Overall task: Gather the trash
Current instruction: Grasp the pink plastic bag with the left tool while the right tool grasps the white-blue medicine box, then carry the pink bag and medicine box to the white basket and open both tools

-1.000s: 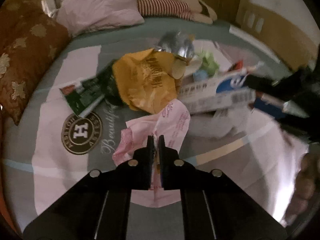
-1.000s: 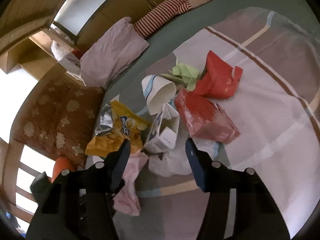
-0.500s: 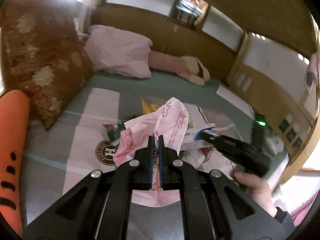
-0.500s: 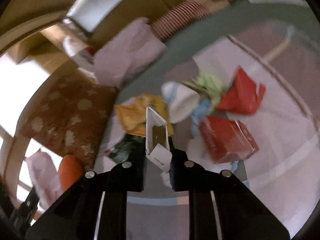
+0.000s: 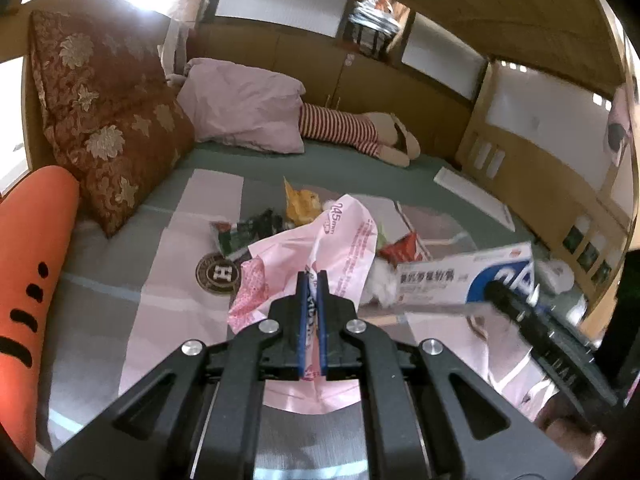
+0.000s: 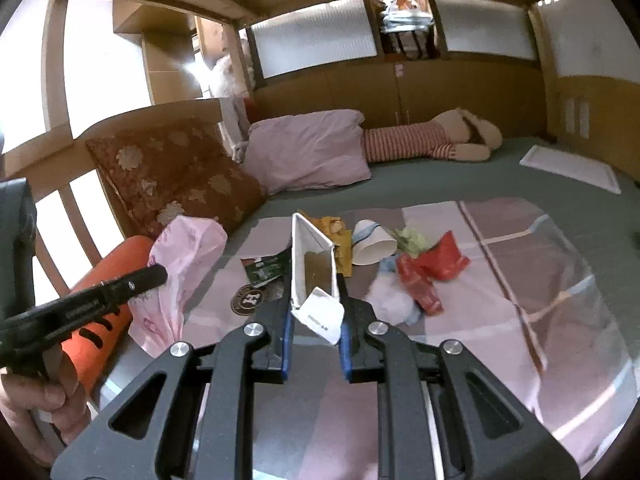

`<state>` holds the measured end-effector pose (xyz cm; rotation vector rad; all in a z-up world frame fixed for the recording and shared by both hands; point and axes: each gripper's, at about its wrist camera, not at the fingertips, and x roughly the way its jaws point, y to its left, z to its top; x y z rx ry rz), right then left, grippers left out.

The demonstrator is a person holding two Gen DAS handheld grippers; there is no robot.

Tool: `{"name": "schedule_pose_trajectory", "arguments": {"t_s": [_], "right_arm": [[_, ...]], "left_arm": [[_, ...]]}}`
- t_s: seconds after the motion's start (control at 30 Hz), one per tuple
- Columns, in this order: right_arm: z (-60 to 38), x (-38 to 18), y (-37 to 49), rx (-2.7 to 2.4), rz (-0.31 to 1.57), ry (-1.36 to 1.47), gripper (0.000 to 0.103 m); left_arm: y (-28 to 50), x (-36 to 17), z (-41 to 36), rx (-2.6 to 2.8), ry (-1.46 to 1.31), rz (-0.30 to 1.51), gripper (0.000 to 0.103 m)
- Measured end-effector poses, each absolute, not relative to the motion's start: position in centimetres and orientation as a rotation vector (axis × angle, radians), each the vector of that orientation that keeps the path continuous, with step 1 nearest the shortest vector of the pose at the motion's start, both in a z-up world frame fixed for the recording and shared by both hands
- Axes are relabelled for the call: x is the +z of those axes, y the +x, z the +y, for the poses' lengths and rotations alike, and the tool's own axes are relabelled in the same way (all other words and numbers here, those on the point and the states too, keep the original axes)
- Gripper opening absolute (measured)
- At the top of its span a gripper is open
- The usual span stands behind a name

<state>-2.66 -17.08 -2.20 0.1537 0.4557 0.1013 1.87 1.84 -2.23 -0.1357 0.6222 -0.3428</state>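
Both grippers are loaded and lifted off the bed (image 6: 440, 184). Left gripper (image 5: 311, 300) has its jaws nearly together, pinching the pink plastic bag (image 5: 340, 240); the bag fans out above and ahead of the fingertips and a fold hangs below them. Right gripper (image 6: 314, 312) has just been closing and now clamps the open end of a white medicine box (image 6: 310, 264), jaws a narrow box-width apart; the box sticks up and forward from the fingertips, with its loose flap drooping between them. In the left wrist view the same box shows as a blue-and-white carton to the right of the left fingers, near the bag but not in it. Step in hand, as I read it: first item picked, carrying it to the bag. Remaining trash sits on the bed beyond the right fingers: yellow snack wrapper (image 6: 334, 228), paper cup (image 6: 374, 242), green crumpled paper (image 6: 412, 238), red packets (image 6: 432, 264), dark green wrapper (image 6: 266, 266), white tissue (image 6: 390, 300). Next move calls for getting the bag mouth open, which I can't see here; a single pinch point likely leaves it collapsed. Then align the box over the opening and release. Risk: the box catches the bag rim and drops back on the bed.
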Motion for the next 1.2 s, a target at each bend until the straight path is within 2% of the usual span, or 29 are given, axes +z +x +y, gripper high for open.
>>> {"name": "schedule_pose_trajectory", "arguments": {"t_s": [0.23,0.9,1.03,1.2], "right_arm": [[-16.7,-3.3,-1.1,0.073,0.497,0.133,0.019],[-17.3,-2.9,-1.6,0.058,0.489,0.133,0.019],[-20.3,-0.6,-6.8,0.023,0.42,0.169,0.019],[-26.2,0.7,-16.4,-0.107,0.43,0.145,0.019]], "left_arm": [[2.4,-4.3,0.4,-0.316,-0.062,0.656,0.005],[2.6,-4.5,0.0,-0.356,-0.044,0.67,0.005],[1.3,-4.3,-2.2,-0.463,-0.01,0.66,0.005],[-1.9,-4.0,-7.2,-0.663,0.041,0.68,0.005]]}}
